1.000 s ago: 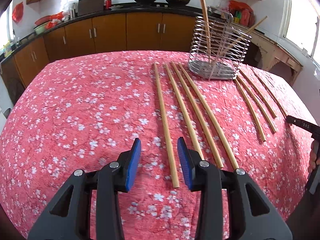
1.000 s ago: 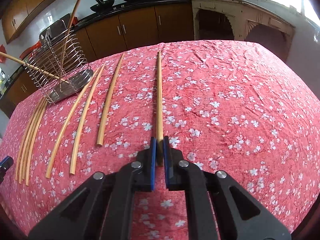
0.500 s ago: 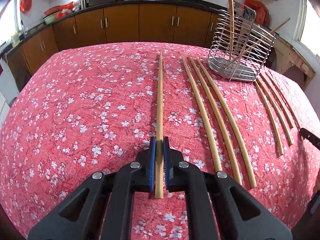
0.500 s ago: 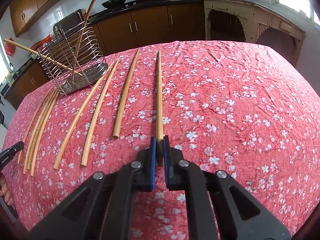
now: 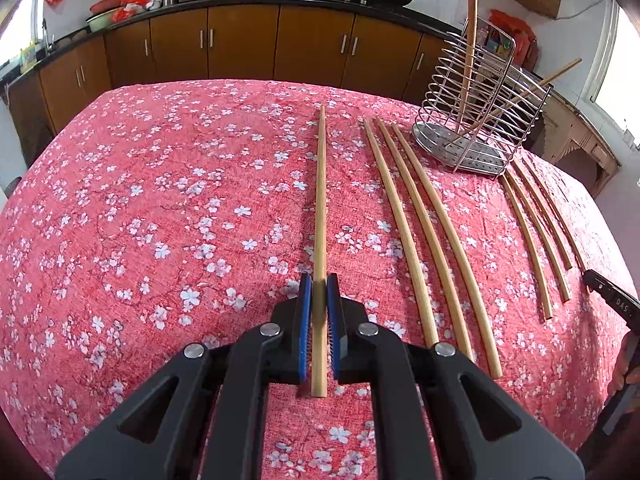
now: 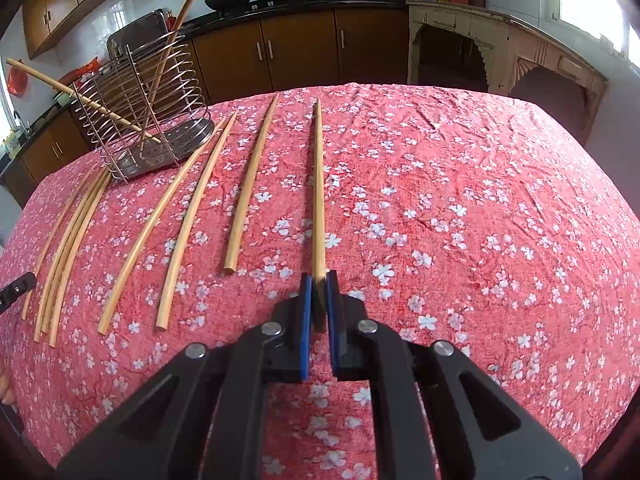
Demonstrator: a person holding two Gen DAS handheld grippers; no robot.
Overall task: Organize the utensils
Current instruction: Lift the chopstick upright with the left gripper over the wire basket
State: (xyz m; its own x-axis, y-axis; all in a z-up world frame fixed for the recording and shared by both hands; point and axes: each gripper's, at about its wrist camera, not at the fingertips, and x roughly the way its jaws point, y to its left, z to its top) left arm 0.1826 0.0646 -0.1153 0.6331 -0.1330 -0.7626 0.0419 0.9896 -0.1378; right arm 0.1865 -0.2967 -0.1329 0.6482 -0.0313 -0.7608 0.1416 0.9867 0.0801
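Long wooden chopsticks lie in rows on the red floral tablecloth (image 5: 160, 220). My left gripper (image 5: 319, 286) is shut on a chopstick (image 5: 320, 200) that points away along the fingers. My right gripper (image 6: 319, 282) is shut on another chopstick (image 6: 318, 184). A wire utensil holder (image 5: 476, 120) stands at the back right in the left wrist view and holds two chopsticks; in the right wrist view the holder (image 6: 144, 120) is at the back left. Three loose chopsticks (image 5: 424, 232) lie right of my left gripper, several thinner ones (image 5: 536, 232) further right.
Brown kitchen cabinets (image 5: 240, 44) and a black counter with woks run behind the table. A cream carved side table (image 6: 500, 56) stands at the right. The other gripper's black tip (image 5: 608, 300) shows at the right edge of the left wrist view.
My left gripper went from open beside a chopstick to shut on it. The right gripper stayed shut on its chopstick and shifted slightly; the holder now looks nearer in both views.
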